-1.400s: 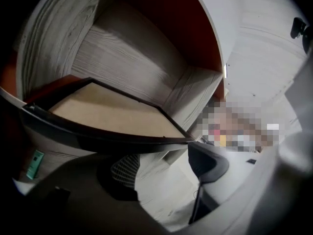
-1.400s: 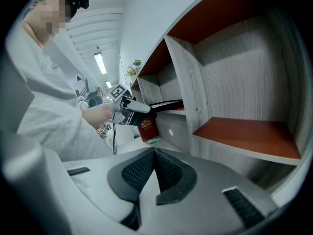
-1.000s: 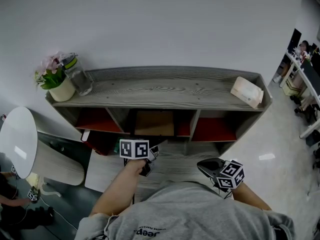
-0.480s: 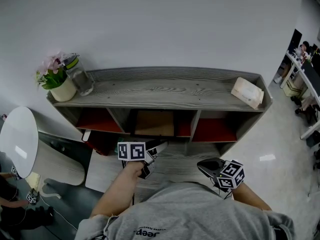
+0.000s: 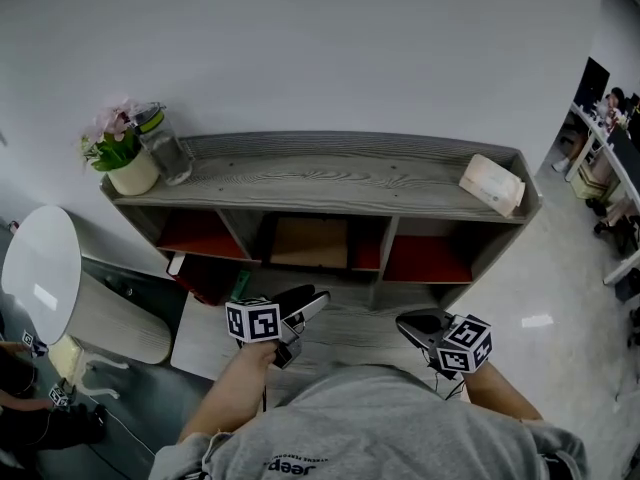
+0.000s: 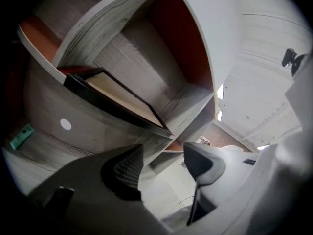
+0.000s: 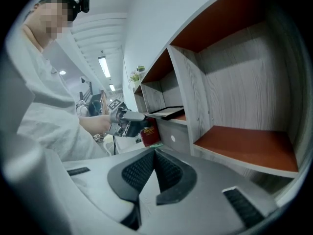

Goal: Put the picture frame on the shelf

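Observation:
The picture frame [image 5: 310,244] lies flat in the middle compartment of the grey wooden shelf [image 5: 330,180], with no gripper on it. In the left gripper view the frame [image 6: 116,98] shows as a dark-edged pale panel, some way ahead of the jaws. My left gripper [image 5: 308,300] hovers in front of that compartment, open, and nothing is between its fingers [image 6: 128,166]. My right gripper [image 5: 412,324] hangs lower right near my body, shut and empty. From the right gripper view the frame [image 7: 166,112] juts slightly over the compartment's front edge.
A flower pot [image 5: 125,166] and a glass jar [image 5: 165,154] stand on the shelf top at the left, a tissue box [image 5: 492,184] at the right. A red object [image 5: 205,278] leans by the shelf's lower left. A round white table [image 5: 40,278] is further left.
My left gripper has drawn back from the middle compartment toward my body and to the left, still open. The frame has stayed in the compartment. The right gripper has kept still.

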Tool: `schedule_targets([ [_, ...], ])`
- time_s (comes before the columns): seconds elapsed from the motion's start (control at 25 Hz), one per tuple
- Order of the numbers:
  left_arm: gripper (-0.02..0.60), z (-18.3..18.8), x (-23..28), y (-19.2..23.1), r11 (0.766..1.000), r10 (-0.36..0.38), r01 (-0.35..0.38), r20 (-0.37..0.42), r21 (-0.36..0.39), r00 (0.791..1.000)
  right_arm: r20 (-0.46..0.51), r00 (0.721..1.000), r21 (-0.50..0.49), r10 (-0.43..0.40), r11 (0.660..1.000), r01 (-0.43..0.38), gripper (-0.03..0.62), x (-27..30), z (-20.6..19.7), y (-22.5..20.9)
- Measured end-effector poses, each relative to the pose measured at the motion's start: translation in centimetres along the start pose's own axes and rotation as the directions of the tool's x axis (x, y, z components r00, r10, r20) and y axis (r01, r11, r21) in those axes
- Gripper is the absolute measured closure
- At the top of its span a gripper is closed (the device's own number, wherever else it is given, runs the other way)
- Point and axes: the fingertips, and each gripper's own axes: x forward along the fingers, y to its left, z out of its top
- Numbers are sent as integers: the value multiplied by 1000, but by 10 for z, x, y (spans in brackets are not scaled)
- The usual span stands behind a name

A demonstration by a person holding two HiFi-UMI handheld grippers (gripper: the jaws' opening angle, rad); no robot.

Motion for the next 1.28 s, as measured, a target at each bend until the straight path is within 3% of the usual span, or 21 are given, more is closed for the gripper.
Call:
schedule_targets([
  [0.08,318,-6,-10,-7,999,-14,12,49,37,999,21,1000,-12,9,1000,-9,576,-3,5,-1],
  [0.24,405,-11,-41,-16,992,16,-38,180,118,984,61,997,-27,43,999,-41,576,-10,12,0],
  [0.4,570,-6,-76,-33,980,23,-86,329,177,944,103,992,-40,75,997,-72,576,-16,15,0],
  [0.68,574,4,-121,-52,948,-29,-118,449,296,893,167,983,-20,72,997,-70,576,-4,19,9],
  [0.84,571,6,-127,-33,938,-25,-118,402,327,915,173,984,-24,36,999,-32,576,12,23,22],
  [1.08,571,12,-149,6,929,-104,-15,300,370,948,193,978,30,-80,997,76,576,55,32,46],
  [1.28,571,15,-178,35,916,-147,41,238,400,960,207,964,74,-165,985,153,577,98,36,72],
])
